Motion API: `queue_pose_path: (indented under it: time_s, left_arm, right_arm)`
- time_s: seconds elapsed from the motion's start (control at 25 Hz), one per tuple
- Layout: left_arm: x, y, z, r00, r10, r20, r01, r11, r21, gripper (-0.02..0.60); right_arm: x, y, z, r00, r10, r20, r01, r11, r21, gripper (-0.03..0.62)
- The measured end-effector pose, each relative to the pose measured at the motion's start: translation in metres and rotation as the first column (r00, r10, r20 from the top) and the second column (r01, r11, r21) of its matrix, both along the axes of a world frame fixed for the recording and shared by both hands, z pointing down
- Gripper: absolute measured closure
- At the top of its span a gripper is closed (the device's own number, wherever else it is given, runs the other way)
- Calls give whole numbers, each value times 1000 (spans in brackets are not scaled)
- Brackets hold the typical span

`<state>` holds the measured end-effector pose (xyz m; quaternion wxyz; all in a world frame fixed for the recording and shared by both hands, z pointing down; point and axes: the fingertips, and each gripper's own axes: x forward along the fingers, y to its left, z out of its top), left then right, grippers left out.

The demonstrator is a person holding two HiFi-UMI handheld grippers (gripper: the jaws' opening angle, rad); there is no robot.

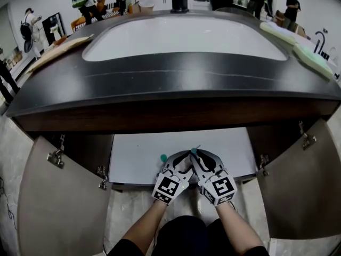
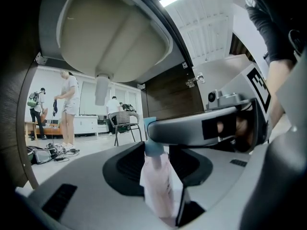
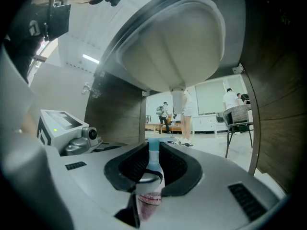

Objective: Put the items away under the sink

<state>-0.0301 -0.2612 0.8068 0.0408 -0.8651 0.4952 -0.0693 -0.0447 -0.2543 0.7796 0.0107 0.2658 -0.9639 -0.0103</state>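
Observation:
Both grippers sit side by side at the front edge of the white shelf (image 1: 138,153) inside the open cabinet under the sink (image 1: 181,36). My left gripper (image 1: 169,161) is shut on a pale pink tube (image 2: 158,183) with a teal cap (image 1: 163,157). The tube stands upright between the black pads. My right gripper (image 1: 199,157) is shut on a small bottle (image 3: 151,178) with a blue-green cap (image 3: 153,145) and a pinkish label. The right gripper's body (image 2: 206,126) crosses the left gripper view. The left gripper's body (image 3: 60,128) shows at the left of the right gripper view.
Two cabinet doors, the left door (image 1: 58,207) and the right door (image 1: 303,185), stand swung open. The basin's underside (image 2: 110,37) and drain pipe (image 3: 178,99) hang overhead. The dark countertop (image 1: 176,79) carries green cloths (image 1: 311,57) and a board (image 1: 58,47). People and a chair (image 3: 237,119) are behind.

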Motion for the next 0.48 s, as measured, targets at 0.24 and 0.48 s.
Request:
queue_pose_path:
  time_s: [0.24,0.48]
  left_arm:
    - [2,-10,0,1000,-6,-8,6,1000,5,419]
    - [5,-9,1,1000,8,5,-8,1000,12,419]
  right_arm:
    - [2,-10,0,1000,17,7,-17,1000,1,516]
    - [5,-9,1,1000,14,15,-14,1000,11,514]
